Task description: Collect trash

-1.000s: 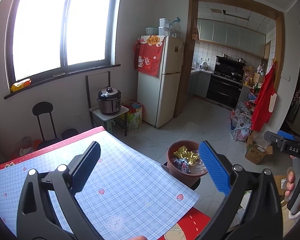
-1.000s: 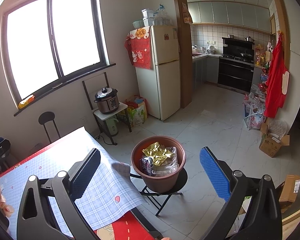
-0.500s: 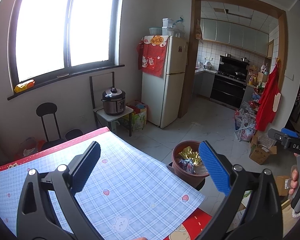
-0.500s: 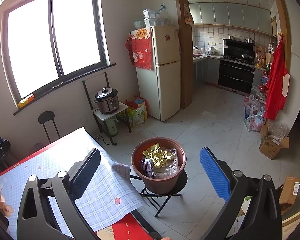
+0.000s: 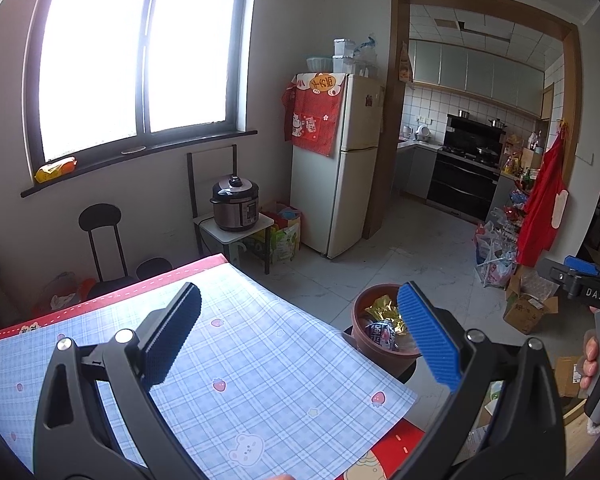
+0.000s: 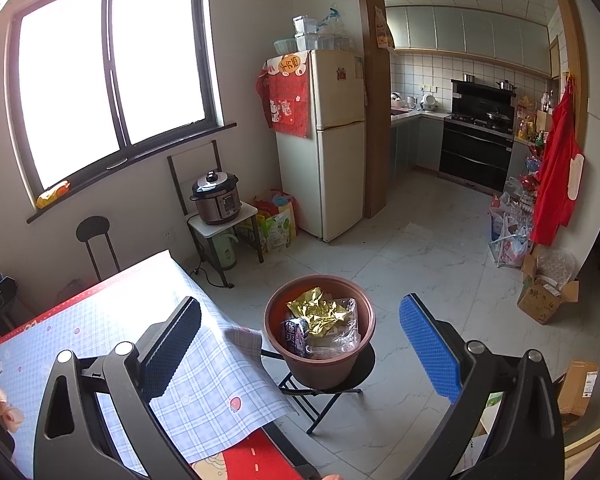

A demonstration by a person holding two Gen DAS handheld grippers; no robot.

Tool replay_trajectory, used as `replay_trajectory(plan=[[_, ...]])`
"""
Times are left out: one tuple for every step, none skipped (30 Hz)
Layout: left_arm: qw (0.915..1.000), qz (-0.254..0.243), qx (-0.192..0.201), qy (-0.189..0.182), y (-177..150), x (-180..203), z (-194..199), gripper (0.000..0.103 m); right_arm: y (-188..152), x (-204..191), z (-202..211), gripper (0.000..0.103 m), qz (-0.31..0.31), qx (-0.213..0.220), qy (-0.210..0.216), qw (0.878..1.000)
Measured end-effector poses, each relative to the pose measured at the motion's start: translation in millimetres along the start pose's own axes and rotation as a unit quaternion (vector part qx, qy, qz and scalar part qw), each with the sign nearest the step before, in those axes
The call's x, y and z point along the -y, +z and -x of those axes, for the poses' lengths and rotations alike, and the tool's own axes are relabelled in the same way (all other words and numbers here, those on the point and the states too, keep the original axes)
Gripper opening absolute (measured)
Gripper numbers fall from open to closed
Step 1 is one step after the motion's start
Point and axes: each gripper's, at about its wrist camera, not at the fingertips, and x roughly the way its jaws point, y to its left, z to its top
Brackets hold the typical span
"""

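Observation:
A brown round bin (image 6: 320, 364) stands on a small black folding stool (image 6: 320, 396) beside the table corner. Inside lie a crumpled gold wrapper (image 6: 318, 312), a dark snack packet (image 6: 296, 332) and clear plastic (image 6: 342, 334). My right gripper (image 6: 300, 344) is open and empty, held above and short of the bin. My left gripper (image 5: 300, 336) is open and empty over the blue checked tablecloth (image 5: 236, 364); the bin (image 5: 374, 354) shows just past its right finger. In the left wrist view, the right gripper's body (image 5: 588, 292) appears at the far right, held by a hand.
A red mat (image 6: 244, 460) lies under the tablecloth at the table's edge. A rice cooker (image 6: 216, 202) sits on a small stand by the wall. A fridge (image 6: 332, 140), a black stool (image 6: 94, 226), cardboard boxes (image 6: 546, 300) and bags stand around the tiled floor.
The left wrist view has swung slightly left and back, so the bin sits further right between its fingers. The right gripper is nearly still. Both stayed open.

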Motion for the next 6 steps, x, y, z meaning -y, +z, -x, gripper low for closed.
replay_trajectory(plan=[[1.0000,0.001,0.001,0.002,0.2,-0.4,0.1,0.097,0.6,-0.6,-0.8,0.097,0.001,0.000,0.000,1.000],[1.0000,0.002,0.002,0.004,0.1,-0.8,0.1,0.097,1.1,-1.0,-1.6,0.097,0.003,0.000,0.001,1.000],[1.0000,0.003,0.002,0.005,0.0,-1.2,0.0,0.097,1.5,-1.8,-2.5,0.097,0.004,0.000,0.001,1.000],[1.0000,0.005,0.002,0.006,0.2,-1.7,-0.1,0.097,1.8,-2.2,-3.0,0.097,0.004,-0.001,0.002,1.000],[1.0000,0.007,0.002,0.005,0.2,-2.3,-0.3,0.097,0.9,-3.9,-2.6,0.097,0.005,-0.001,0.002,1.000],[1.0000,0.008,0.002,0.005,0.1,-2.8,-0.5,0.097,0.9,-3.9,-2.6,0.097,0.005,-0.001,0.002,1.000]])
